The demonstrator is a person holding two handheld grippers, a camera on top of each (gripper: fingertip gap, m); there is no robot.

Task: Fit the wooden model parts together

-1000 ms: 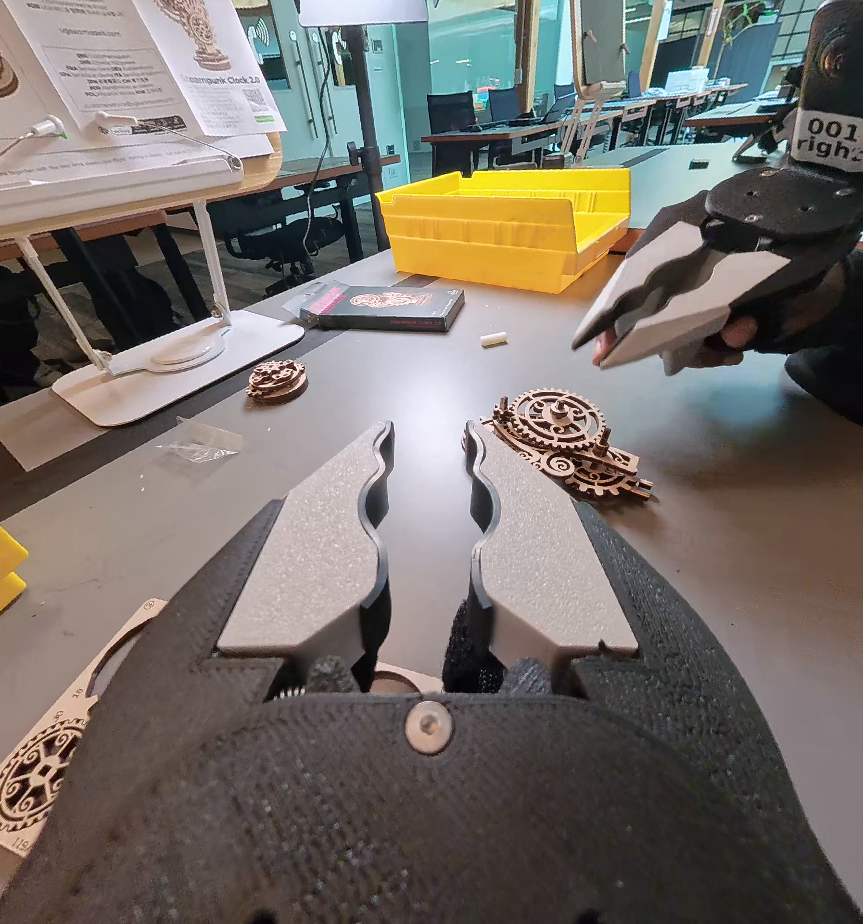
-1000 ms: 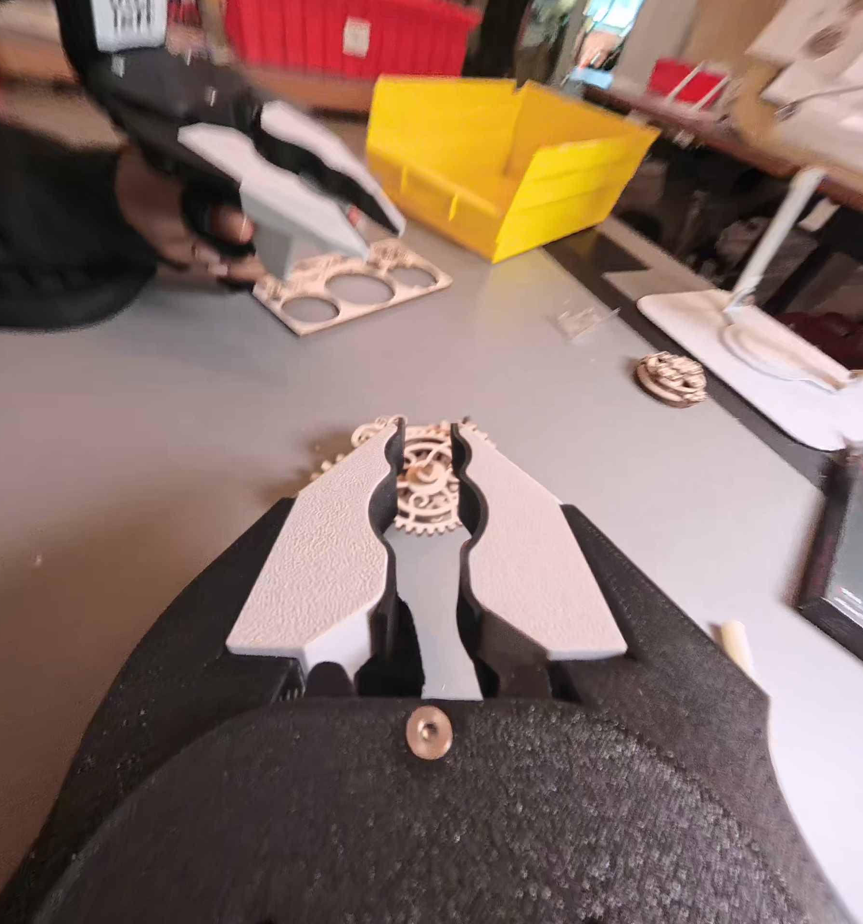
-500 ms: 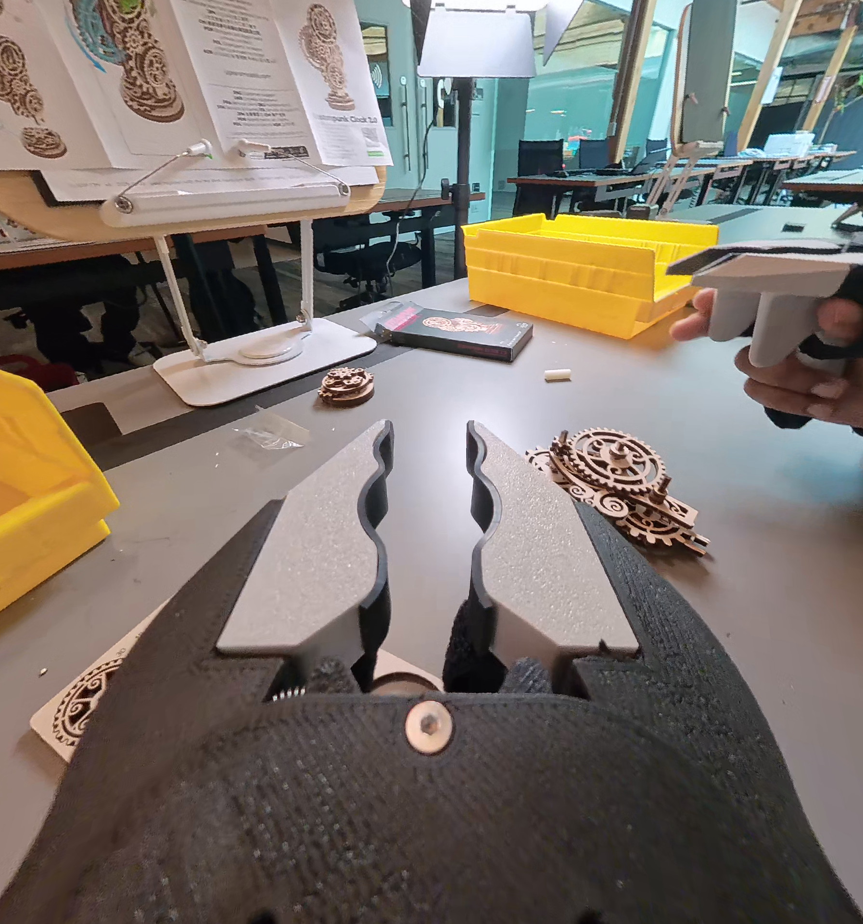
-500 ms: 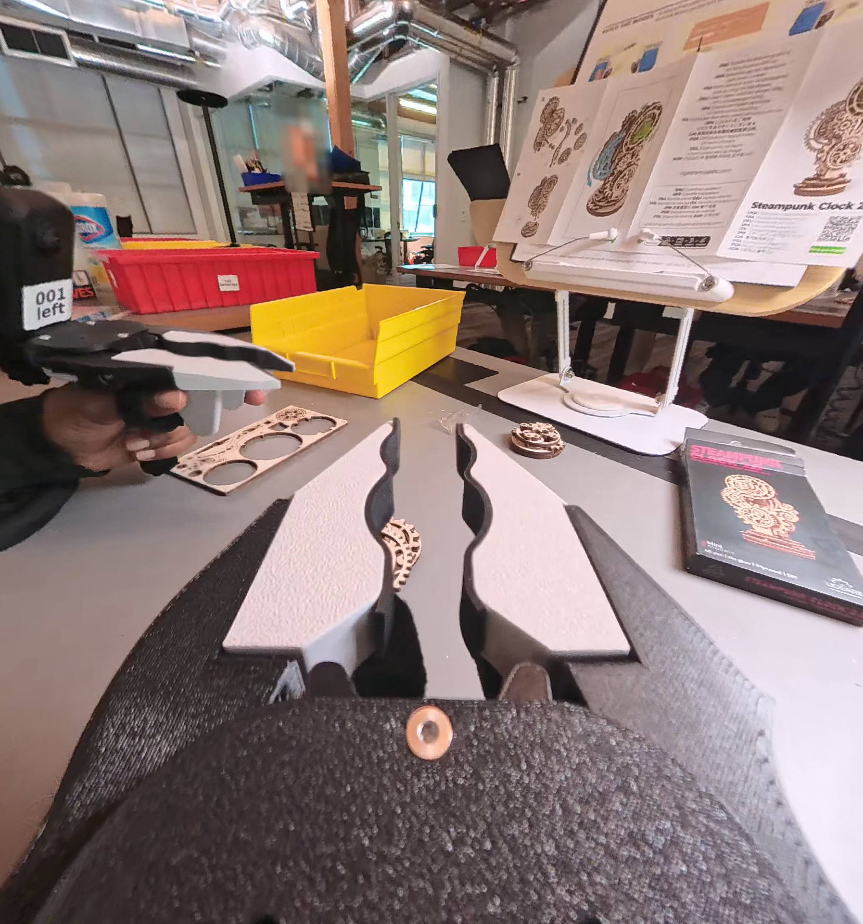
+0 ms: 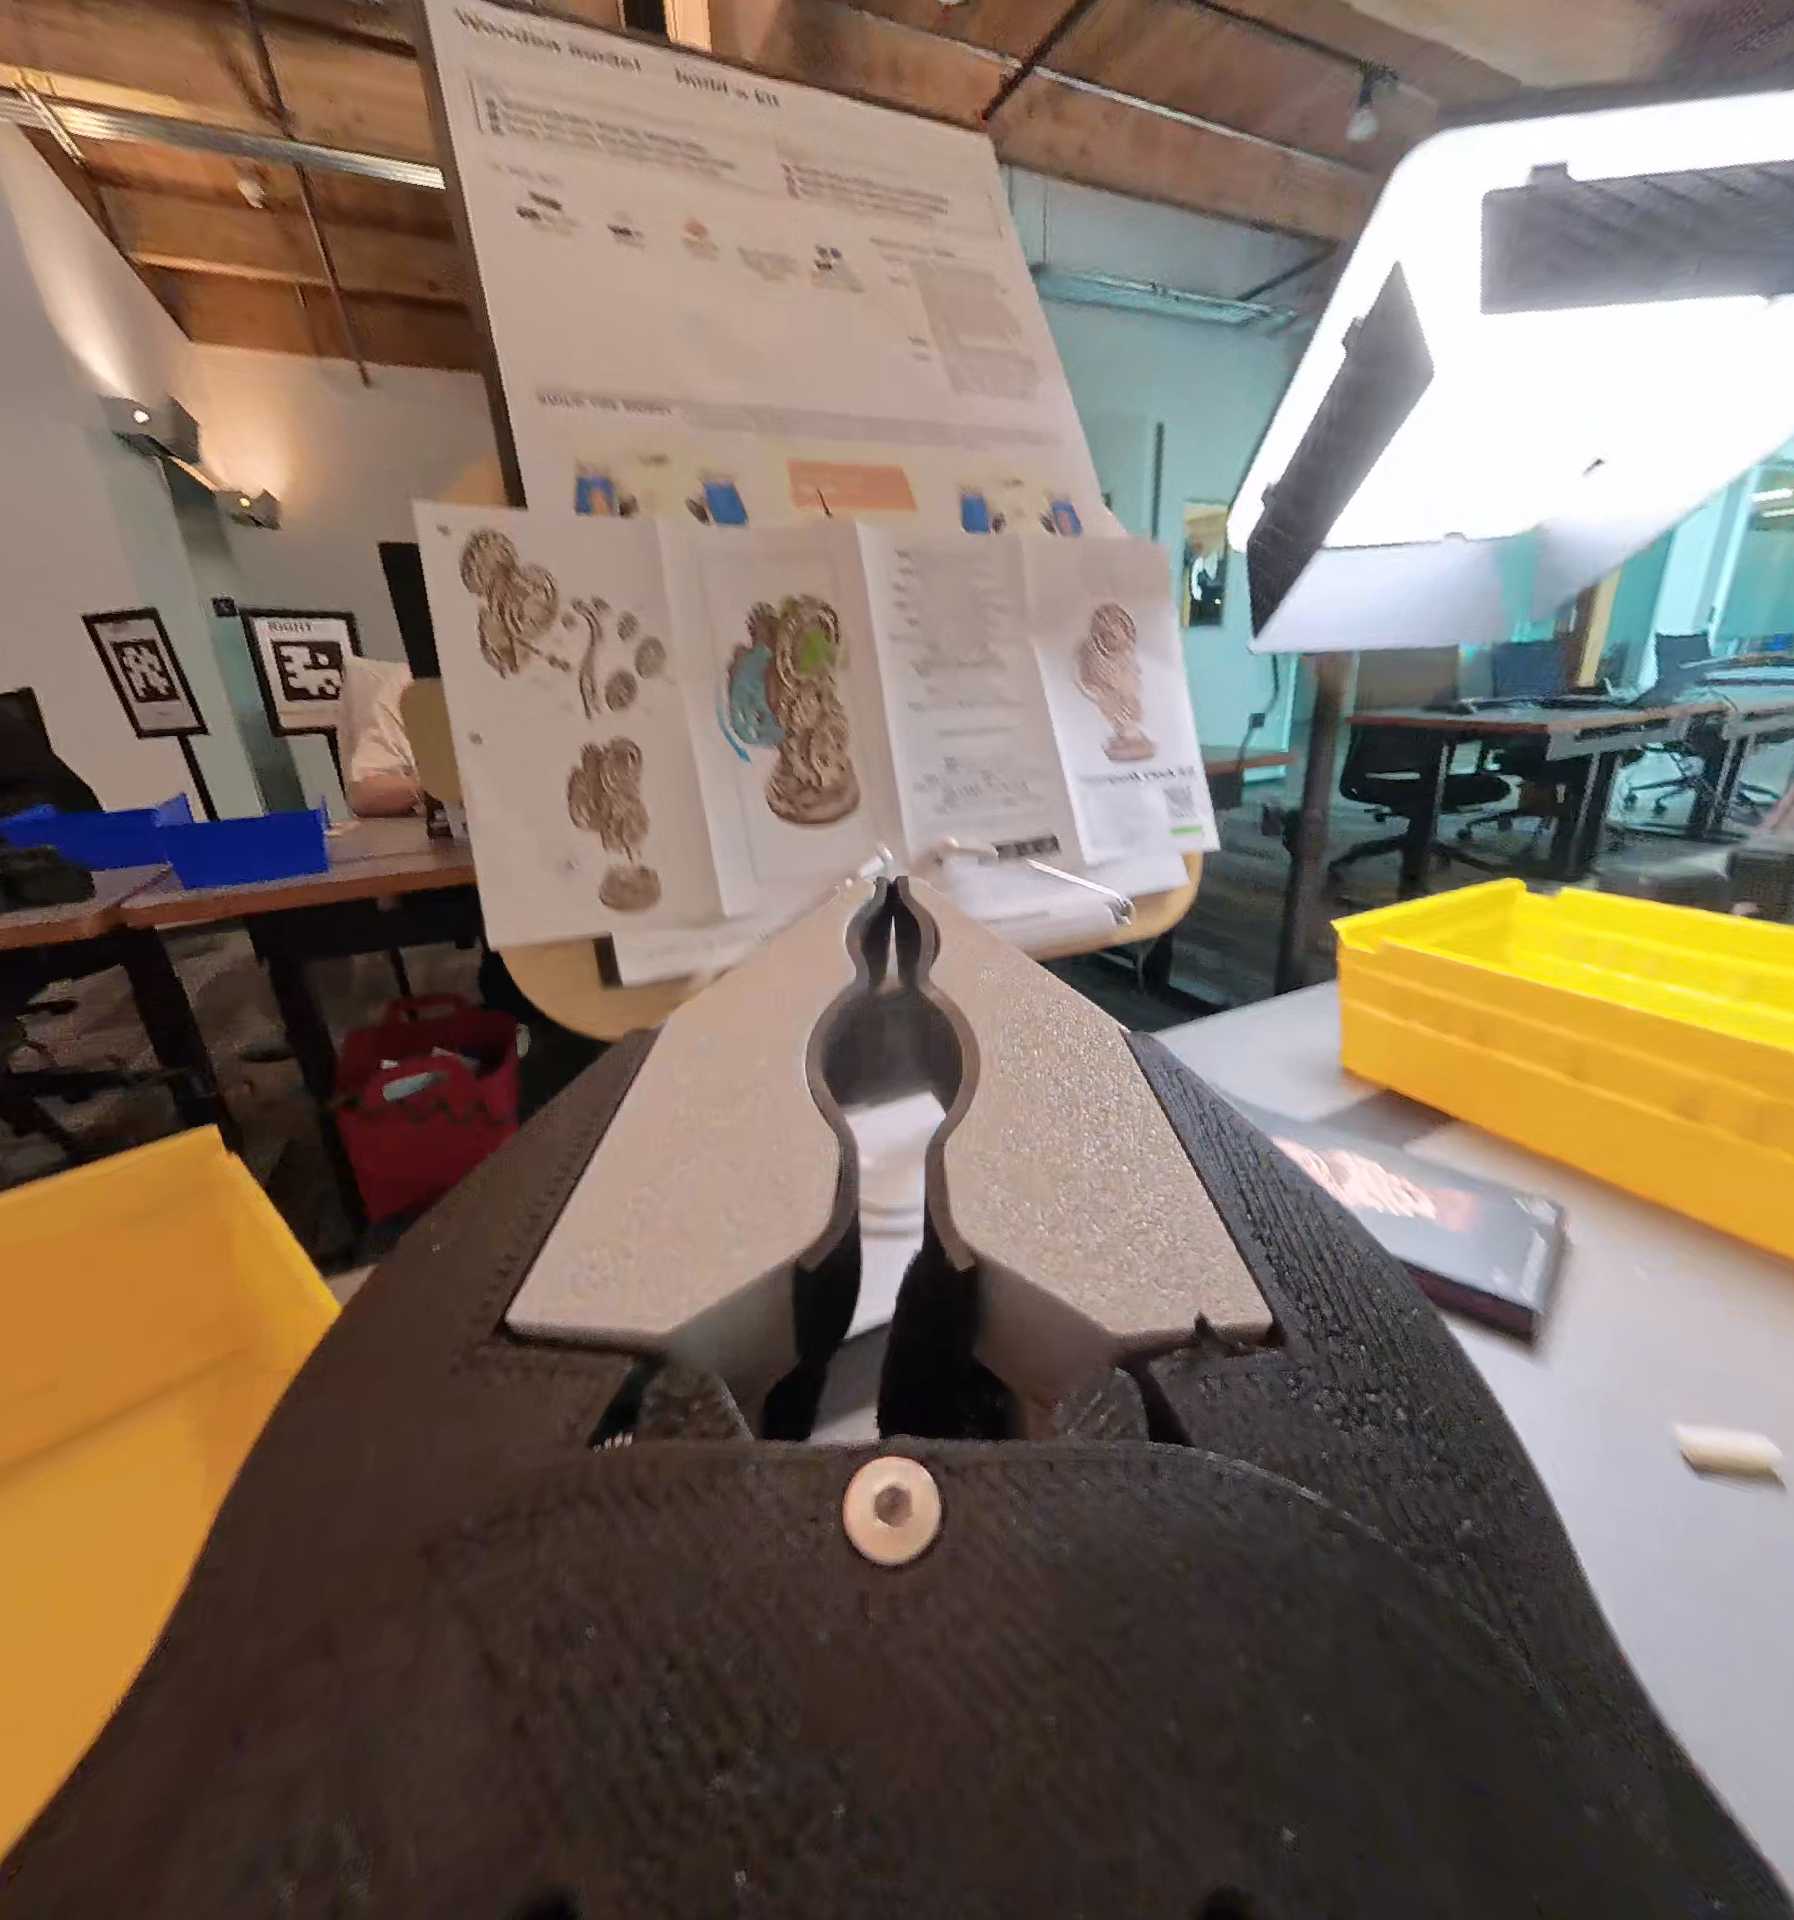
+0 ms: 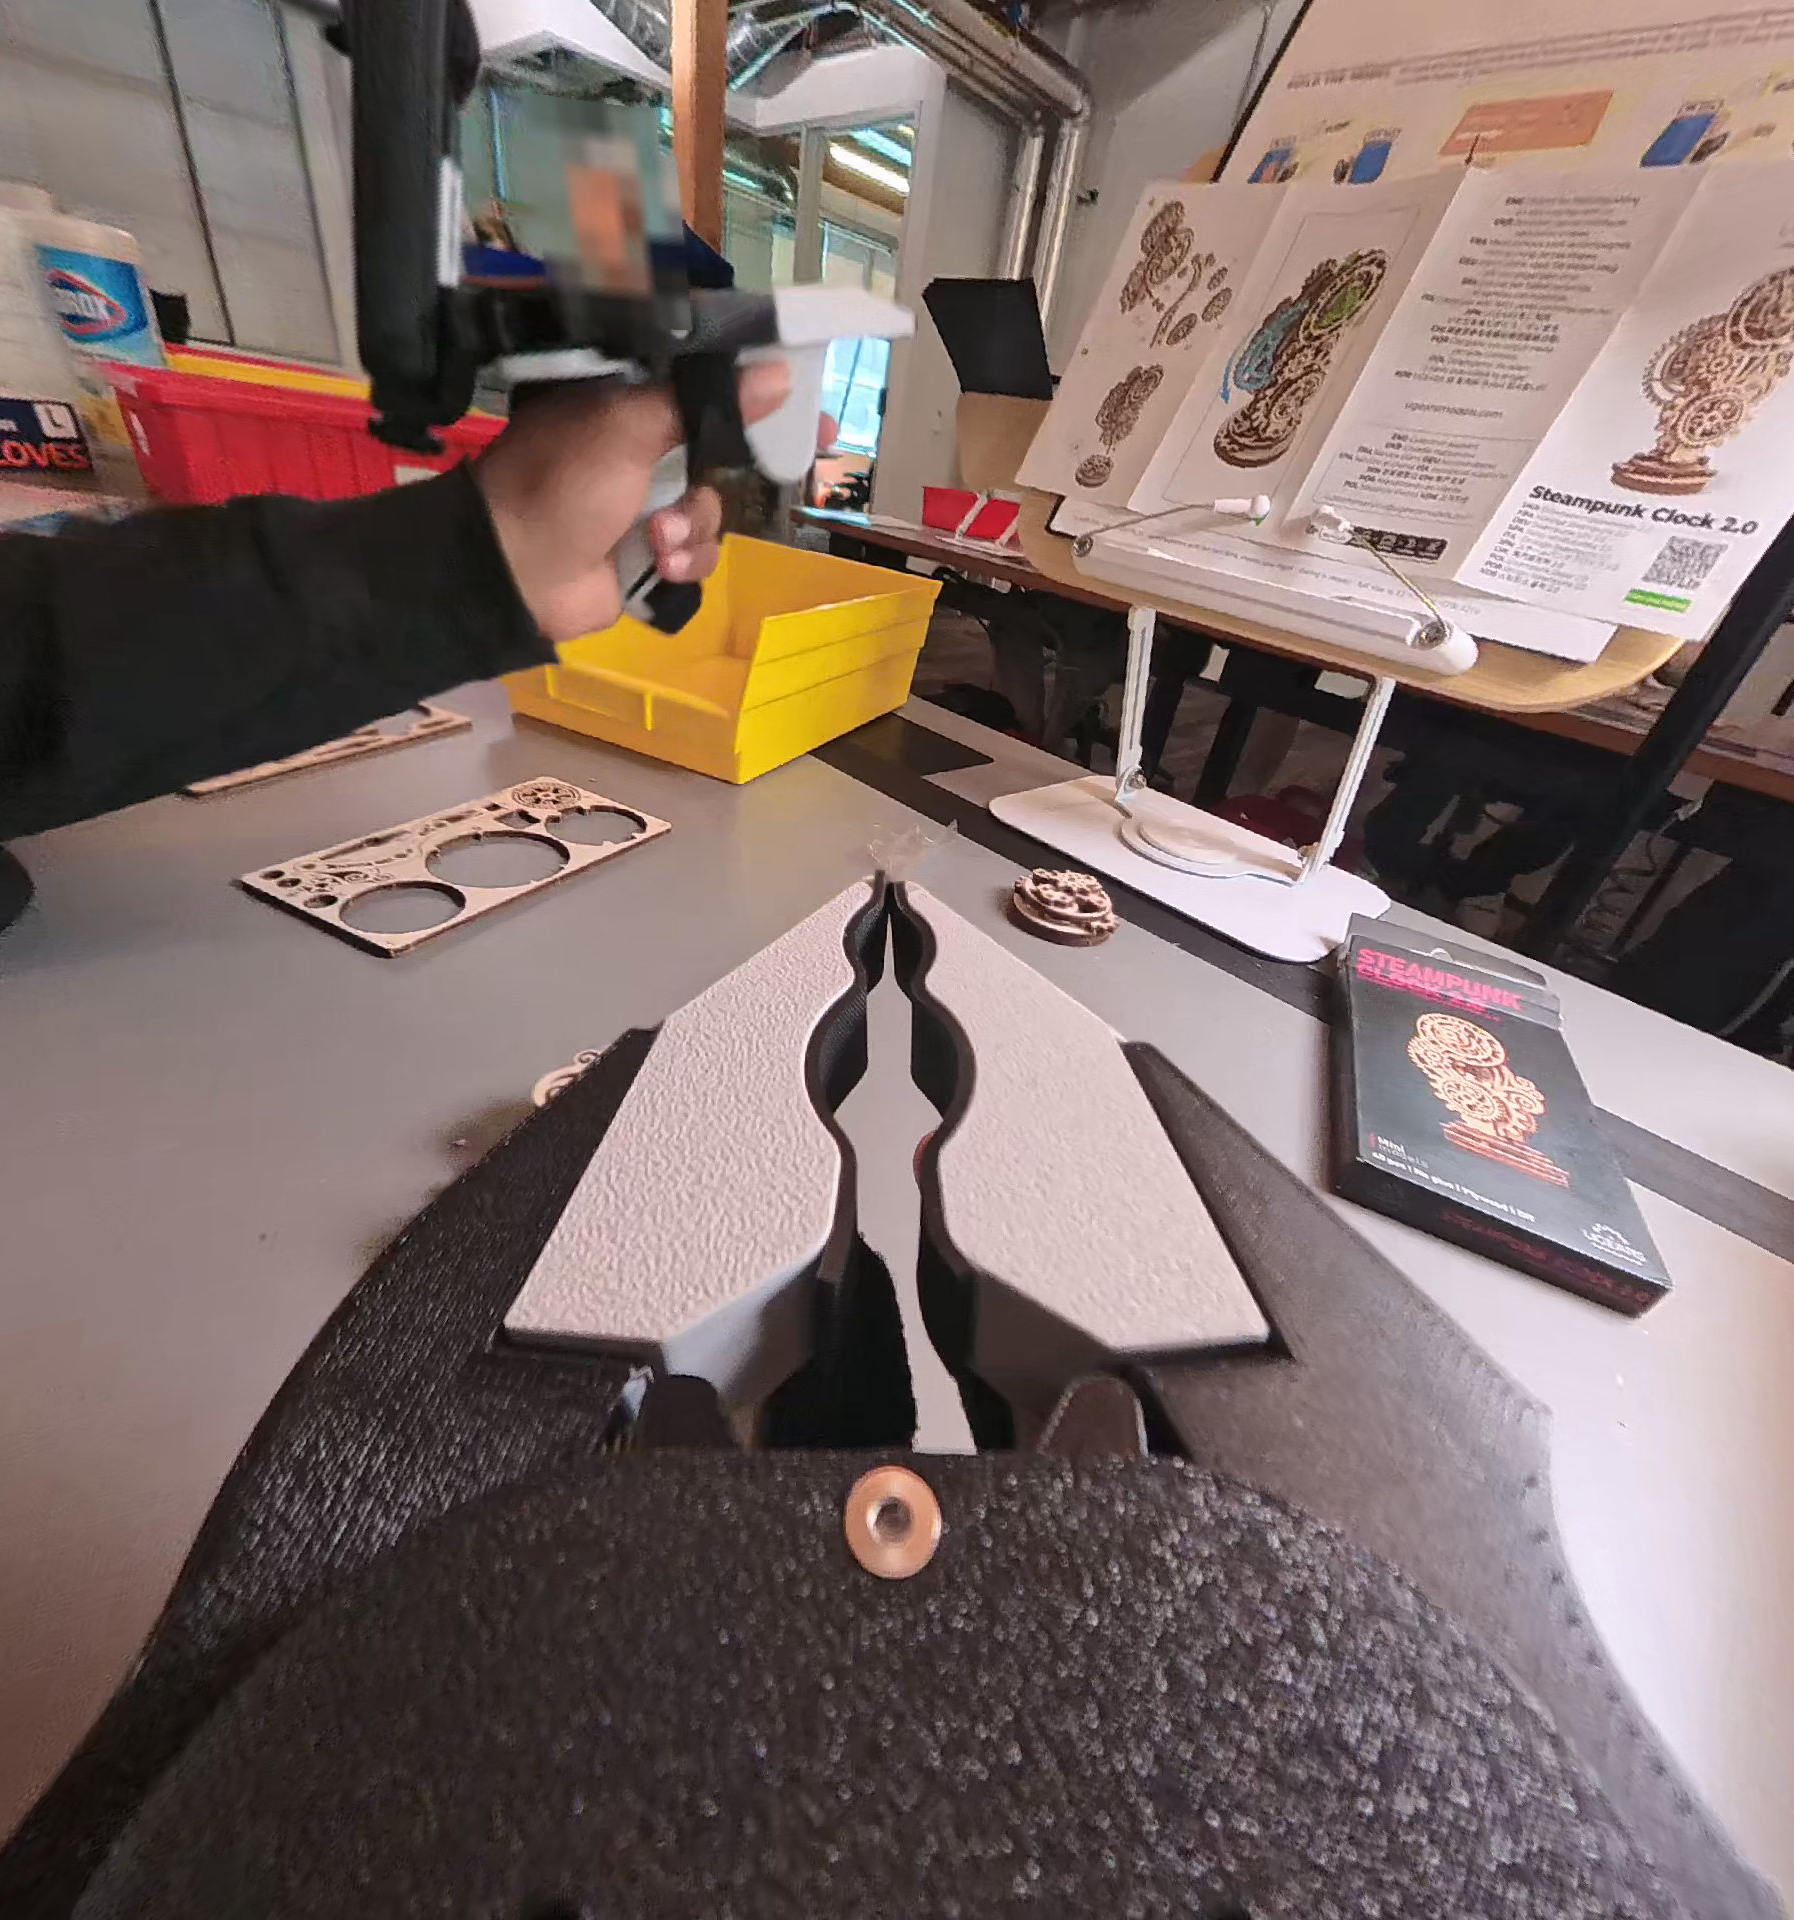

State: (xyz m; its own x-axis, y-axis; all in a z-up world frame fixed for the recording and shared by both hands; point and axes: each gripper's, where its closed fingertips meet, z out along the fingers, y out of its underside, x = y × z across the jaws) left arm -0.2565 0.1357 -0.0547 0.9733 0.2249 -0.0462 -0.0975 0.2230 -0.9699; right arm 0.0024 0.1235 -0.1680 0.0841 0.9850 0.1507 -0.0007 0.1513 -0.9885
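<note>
I am looking across an open workshop with timber ceiling beams and rows of desks, over a flat grey counter [image 6: 197, 1091]. My left tongs [image 5: 891, 885] are raised off the counter and aimed at the folded paper instruction sheets [image 5: 799, 717] propped on a white book stand; their grey fingertips meet at the tip with nothing between them. In the right wrist view the same left tongs [image 6: 841, 317] show high up and blurred, gripped by a hand in a black sleeve. My right tongs [image 6: 888, 891] sit low over the counter, tips closed together on air. Just past their tip lies a scrap of clear plastic [image 6: 908, 844]. To the right of it rests a small round brown wooden gear assembly [image 6: 1064, 906], near the white base of the stand [image 6: 1184, 862]. To the left lies a pale plywood sheet with round cut-outs [image 6: 457, 873], and a second pale sheet [image 6: 342, 743] lies farther back under the sleeve. A yellow plastic bin [image 6: 758, 665] stands behind them. A black flat kit box [image 6: 1475, 1101] lies on the right. A pale wooden curl [image 6: 566, 1075] peeks out at the left edge of my right tongs' black body
</note>
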